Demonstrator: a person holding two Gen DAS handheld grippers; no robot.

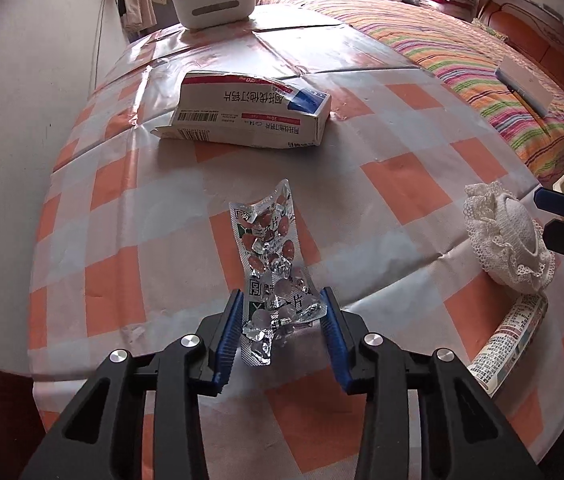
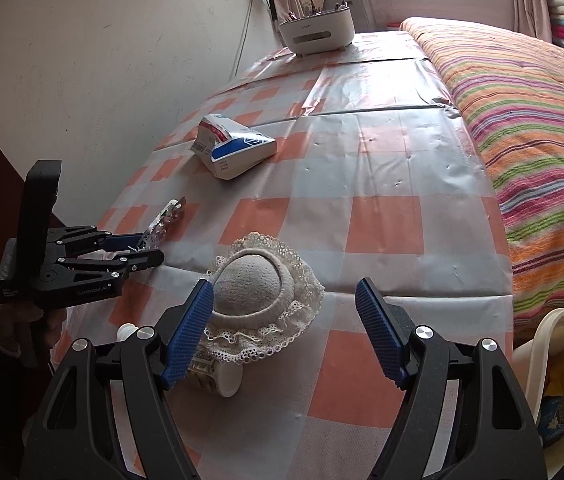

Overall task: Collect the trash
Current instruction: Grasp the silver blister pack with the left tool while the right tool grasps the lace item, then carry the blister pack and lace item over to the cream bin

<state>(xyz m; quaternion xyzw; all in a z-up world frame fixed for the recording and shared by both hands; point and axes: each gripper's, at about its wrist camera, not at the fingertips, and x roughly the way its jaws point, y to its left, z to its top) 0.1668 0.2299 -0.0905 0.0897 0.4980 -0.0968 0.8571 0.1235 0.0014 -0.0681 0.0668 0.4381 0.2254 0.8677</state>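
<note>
L gripper [image 1: 282,316] was closed on the crumpled blister pack [image 1: 272,264], lifting it off the checked tablecloth [image 1: 401,184], w/ the medicine box [image 1: 250,114] just beyond. R gripper [image 2: 283,318] stood wide, empty, over the lace pincushion [image 2: 260,292], which lay right of the pack.

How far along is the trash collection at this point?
Early. Nothing on the table shows a finished step, though a white bin at its edge already holds some wrappers. In hand: the left hand-held gripper has the crumpled blister pack between its fingers. The right hand-held gripper is open above the lace-trimmed cover. Left: the torn medicine box and the tube.
</note>
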